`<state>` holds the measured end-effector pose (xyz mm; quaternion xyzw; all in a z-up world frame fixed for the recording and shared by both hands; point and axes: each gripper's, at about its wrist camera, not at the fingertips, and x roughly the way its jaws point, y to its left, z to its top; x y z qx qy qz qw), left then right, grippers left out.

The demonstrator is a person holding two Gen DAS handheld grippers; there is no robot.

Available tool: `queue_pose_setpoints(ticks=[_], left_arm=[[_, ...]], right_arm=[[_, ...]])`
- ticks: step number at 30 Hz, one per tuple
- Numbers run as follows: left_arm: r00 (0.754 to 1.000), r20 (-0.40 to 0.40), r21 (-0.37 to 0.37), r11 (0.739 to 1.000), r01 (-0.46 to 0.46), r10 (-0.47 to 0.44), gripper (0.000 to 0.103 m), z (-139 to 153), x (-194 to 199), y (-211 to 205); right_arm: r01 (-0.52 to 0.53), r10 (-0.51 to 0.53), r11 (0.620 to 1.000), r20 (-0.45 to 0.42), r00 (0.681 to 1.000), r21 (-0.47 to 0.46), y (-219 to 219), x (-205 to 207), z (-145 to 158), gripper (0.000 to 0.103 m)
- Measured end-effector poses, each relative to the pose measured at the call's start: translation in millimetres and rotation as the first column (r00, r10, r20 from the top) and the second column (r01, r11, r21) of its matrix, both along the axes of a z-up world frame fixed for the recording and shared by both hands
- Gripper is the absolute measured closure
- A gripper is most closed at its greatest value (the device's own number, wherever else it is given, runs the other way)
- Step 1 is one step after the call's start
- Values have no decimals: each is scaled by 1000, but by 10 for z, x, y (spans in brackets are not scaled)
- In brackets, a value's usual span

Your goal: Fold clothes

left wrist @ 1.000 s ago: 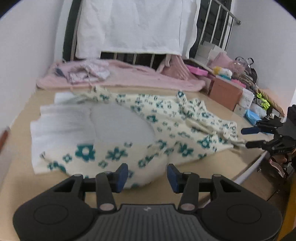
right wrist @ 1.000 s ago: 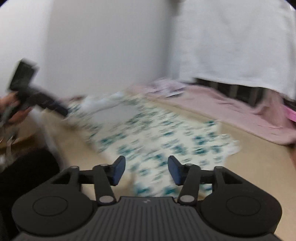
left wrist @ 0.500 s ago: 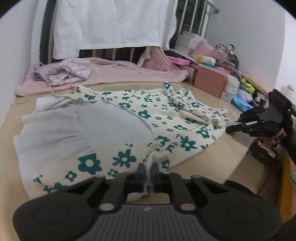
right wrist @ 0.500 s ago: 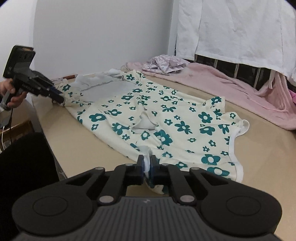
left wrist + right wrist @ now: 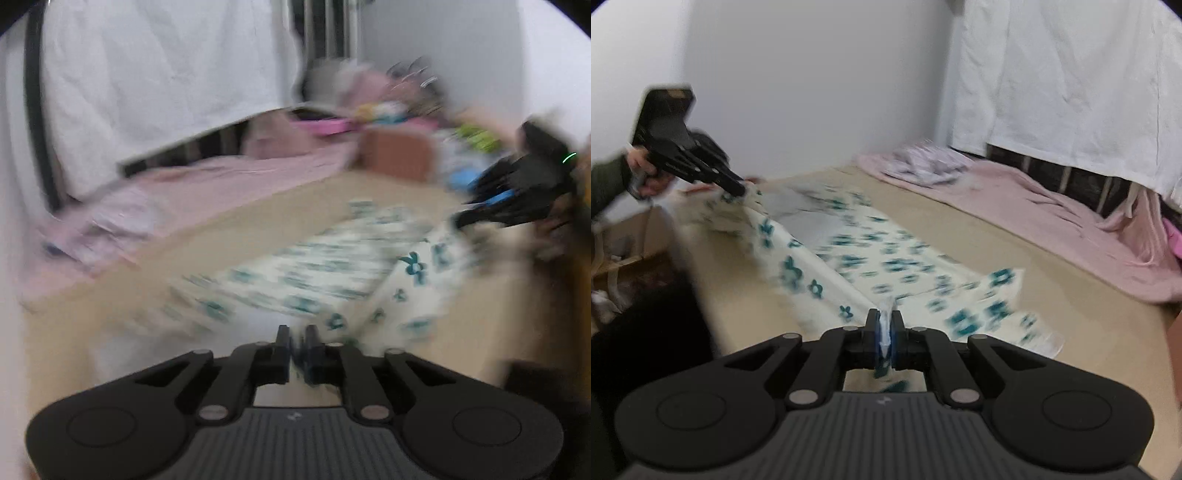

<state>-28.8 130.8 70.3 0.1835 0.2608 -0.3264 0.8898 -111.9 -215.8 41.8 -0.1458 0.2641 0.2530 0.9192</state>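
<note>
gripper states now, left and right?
Left gripper: closed, pinching an edge of the cream garment with teal flowers.
Right gripper: closed, pinching the same garment's other edge.

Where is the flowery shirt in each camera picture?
Left wrist view: the flowery shirt lies blurred across the middle, pinched in the left gripper.
Right wrist view: it spreads left to centre, pinched in the right gripper.
Shared landmark: the pink blanket.
</note>
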Motion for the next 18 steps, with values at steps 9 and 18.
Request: queue_pose_setpoints(ticks=[9,18], left_arm=[[1000,-23,-203,979,-17,12,37,133,-539,678],[991,-128,99,994,49,-36,70,-380,-452,443]], right_arm=[[139,-141,990,112,984,32,-119,-4,75,75],[-57,57,995,-1,998,-82,213,-129,-497,72]])
